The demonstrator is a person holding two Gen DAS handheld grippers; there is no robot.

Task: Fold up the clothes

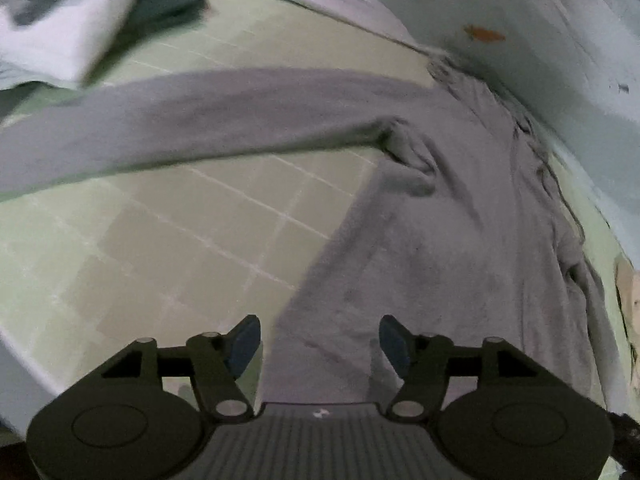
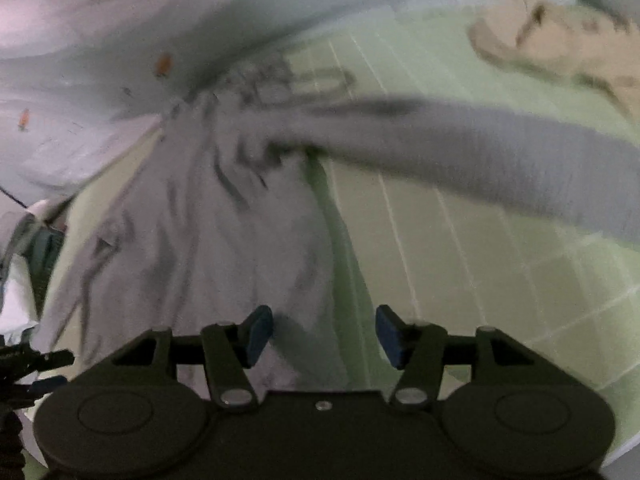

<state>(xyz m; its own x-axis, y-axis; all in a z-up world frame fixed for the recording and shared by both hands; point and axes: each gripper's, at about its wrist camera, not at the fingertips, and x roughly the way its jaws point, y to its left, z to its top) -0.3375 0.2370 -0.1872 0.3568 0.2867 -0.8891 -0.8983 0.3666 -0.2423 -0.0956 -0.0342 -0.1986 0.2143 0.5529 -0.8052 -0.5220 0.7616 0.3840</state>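
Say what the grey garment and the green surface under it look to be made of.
Grey garment: soft matte knit, probably cotton jersey; it wrinkles and drapes limply. Green surface: looks like a smooth matte mat or sheet printed with pale grid lines; blur leaves the exact material open.

Both wrist views close, angled down, sharing grey garment (image 1: 440, 240)
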